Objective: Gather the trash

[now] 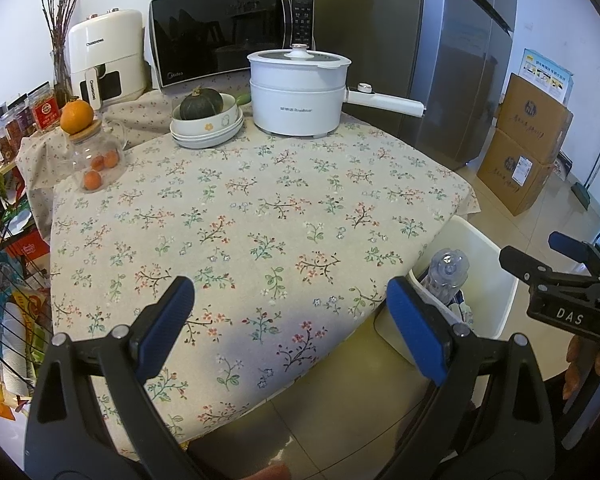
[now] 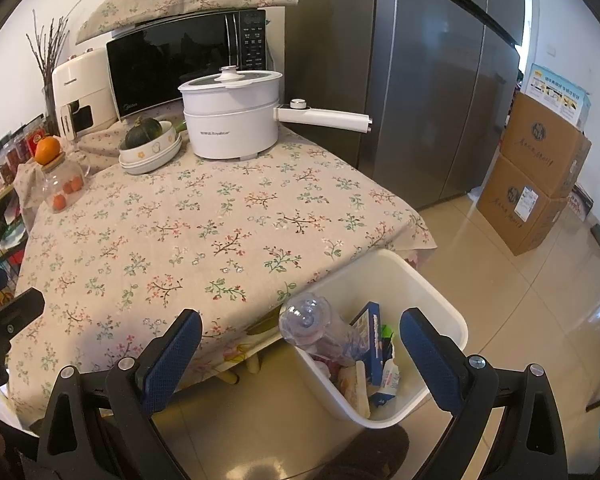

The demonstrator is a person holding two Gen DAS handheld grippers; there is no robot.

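Note:
A white trash bin (image 2: 440, 304) stands on the floor at the table's near right corner. In it lie a clear plastic bottle (image 2: 312, 320), a blue box (image 2: 374, 340) and several wrappers. The left wrist view shows the bin (image 1: 496, 276) with the bottle (image 1: 448, 270) poking up. My left gripper (image 1: 290, 300) is open over the near edge of the flowered tablecloth (image 1: 240, 208), holding nothing. My right gripper (image 2: 300, 332) is open above the bin and the table corner, also holding nothing. The right gripper (image 1: 532, 256) appears at the right edge of the left wrist view.
At the back of the table stand a white electric pot (image 2: 232, 120), bowls with a dark squash (image 2: 148, 140), a glass jar with oranges (image 2: 62, 184), a microwave (image 2: 184, 56) and a white appliance (image 2: 80, 88). A grey fridge (image 2: 420, 80) and cardboard boxes (image 2: 536, 176) are right.

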